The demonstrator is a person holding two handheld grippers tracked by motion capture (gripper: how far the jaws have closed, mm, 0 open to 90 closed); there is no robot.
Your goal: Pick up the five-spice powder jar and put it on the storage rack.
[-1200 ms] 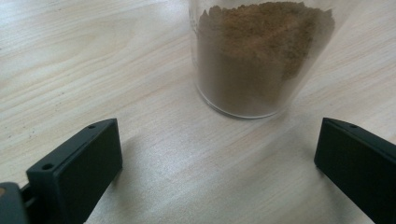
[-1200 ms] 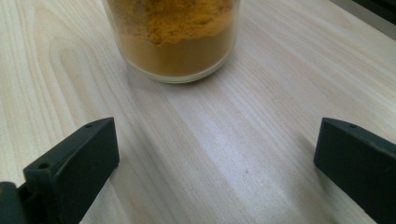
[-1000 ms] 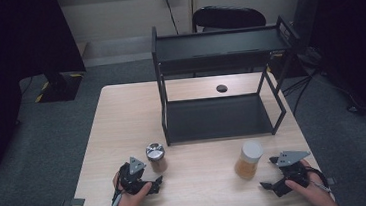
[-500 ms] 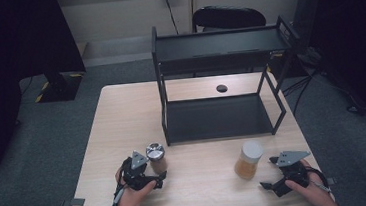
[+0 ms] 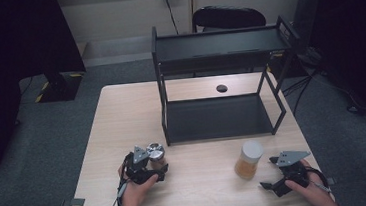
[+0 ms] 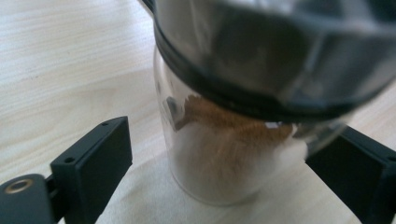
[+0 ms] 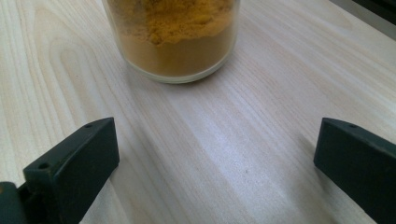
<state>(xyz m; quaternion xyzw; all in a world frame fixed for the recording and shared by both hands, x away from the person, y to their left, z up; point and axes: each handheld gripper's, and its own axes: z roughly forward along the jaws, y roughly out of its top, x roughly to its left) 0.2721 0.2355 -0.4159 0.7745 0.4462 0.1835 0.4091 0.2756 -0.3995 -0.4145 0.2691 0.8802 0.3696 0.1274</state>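
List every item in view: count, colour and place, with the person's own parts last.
Small jar: one, clear glass with a silver-grey lid and brownish contents, near left of the table, between the left gripper's jaws.
Large jar: one, clear with a pale lid and orange-yellow powder, near right, ahead of the right gripper.
Shelf rack: one, black, two levels, at the back of the table.
Table: one, light wood.
Chair: one, black, behind the rack.
Left gripper: one, black; jaws have just been closing around the small jar, a gap still on one side.
Right gripper: one, black, open, apart from the large jar.
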